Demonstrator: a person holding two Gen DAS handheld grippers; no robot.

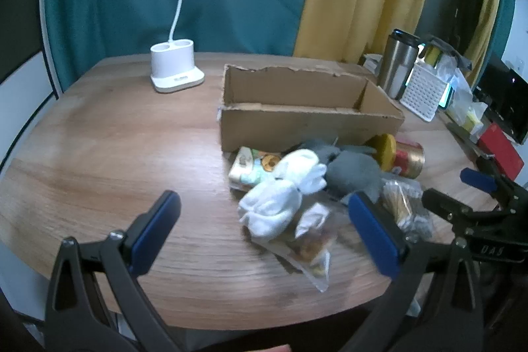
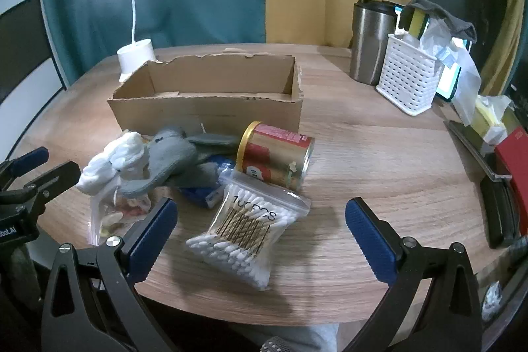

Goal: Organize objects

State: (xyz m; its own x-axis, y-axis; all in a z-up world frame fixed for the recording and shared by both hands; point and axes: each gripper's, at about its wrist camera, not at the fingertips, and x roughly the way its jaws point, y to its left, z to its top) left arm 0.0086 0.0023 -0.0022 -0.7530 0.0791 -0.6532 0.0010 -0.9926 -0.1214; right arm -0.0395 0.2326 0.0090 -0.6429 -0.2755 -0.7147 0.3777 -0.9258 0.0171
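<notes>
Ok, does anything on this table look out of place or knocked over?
Yes. The red and gold can lies on its side beside a loose heap of socks and bags, all outside the cardboard box, whose top edges look torn and ragged. Nothing looks spilled.

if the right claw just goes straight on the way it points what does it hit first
Most likely the zip bag of cotton swabs, which lies between the open fingers of the right claw and just ahead of them. The red and gold can on its side comes next, though depth is hard to judge.
</notes>
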